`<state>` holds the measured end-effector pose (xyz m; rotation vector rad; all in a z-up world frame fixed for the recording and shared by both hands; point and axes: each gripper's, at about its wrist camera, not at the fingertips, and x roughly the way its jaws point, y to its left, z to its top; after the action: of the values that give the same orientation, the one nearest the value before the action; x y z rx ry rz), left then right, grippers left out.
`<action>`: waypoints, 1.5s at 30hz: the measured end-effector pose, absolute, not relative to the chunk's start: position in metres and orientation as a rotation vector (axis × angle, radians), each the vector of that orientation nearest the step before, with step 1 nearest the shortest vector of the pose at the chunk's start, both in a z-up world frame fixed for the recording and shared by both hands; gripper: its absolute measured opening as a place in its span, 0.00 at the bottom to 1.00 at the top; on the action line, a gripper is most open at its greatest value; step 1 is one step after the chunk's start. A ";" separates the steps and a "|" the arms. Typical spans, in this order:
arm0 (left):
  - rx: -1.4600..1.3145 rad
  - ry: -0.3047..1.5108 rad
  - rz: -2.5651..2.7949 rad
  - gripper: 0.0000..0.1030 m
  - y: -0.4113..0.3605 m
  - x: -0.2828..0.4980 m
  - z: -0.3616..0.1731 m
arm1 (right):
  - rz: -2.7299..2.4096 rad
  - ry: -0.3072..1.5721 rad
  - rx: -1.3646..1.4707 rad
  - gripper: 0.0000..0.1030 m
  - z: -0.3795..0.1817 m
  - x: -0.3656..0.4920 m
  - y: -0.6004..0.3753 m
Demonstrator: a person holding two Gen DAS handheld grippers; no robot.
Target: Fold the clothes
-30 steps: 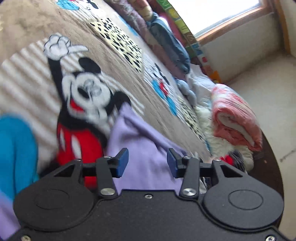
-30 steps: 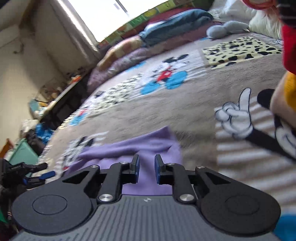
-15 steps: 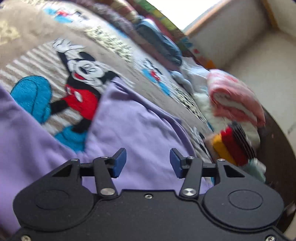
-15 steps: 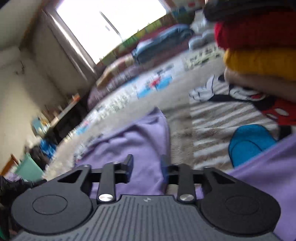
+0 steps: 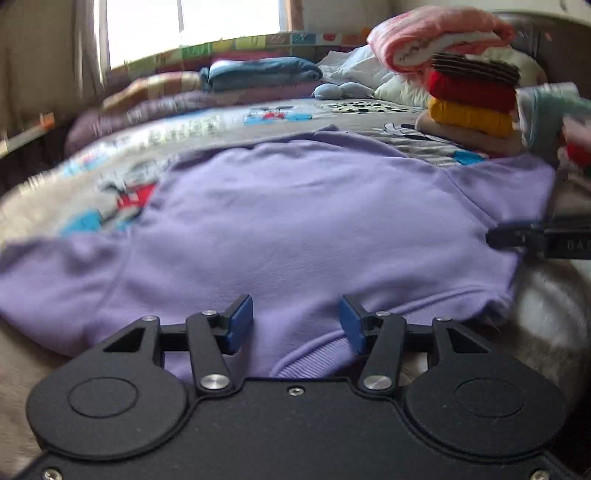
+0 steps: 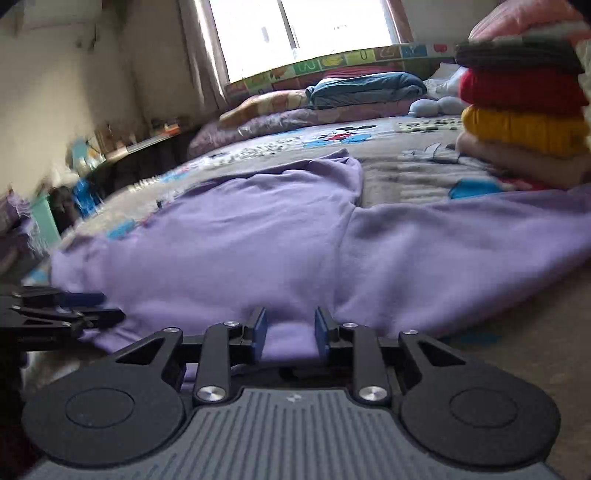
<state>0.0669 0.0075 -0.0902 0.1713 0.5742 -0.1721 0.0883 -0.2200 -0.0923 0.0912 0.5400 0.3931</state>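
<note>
Bed's holding a folded stack (image 6: 524, 110) already; purple sweatshirt (image 5: 295, 221) is lying flat, unfolded, left gripper (image 5: 296, 325) gaping empty, right gripper (image 6: 289, 334) half-open straddling its hem.

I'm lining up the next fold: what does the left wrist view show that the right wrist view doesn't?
Only the left wrist view: the ribbed hem between the open left gripper, and the pink folded blanket in full.
Only the right wrist view: the cluttered shelf by the wall.
Both: the purple sweatshirt spread flat, and the folded stack.

Left gripper (image 5: 296, 325) low, jaws wide apart; right gripper (image 6: 288, 334) likewise, narrower gap.
</note>
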 end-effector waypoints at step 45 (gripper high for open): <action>0.784 0.434 -0.395 0.65 -0.247 0.093 -0.104 | 0.043 0.278 1.237 0.67 -0.153 0.047 -0.441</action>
<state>0.0926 -0.2474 -0.1043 0.7840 0.4341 -0.3947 0.0467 -0.4414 -0.1525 1.2366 0.2779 0.0429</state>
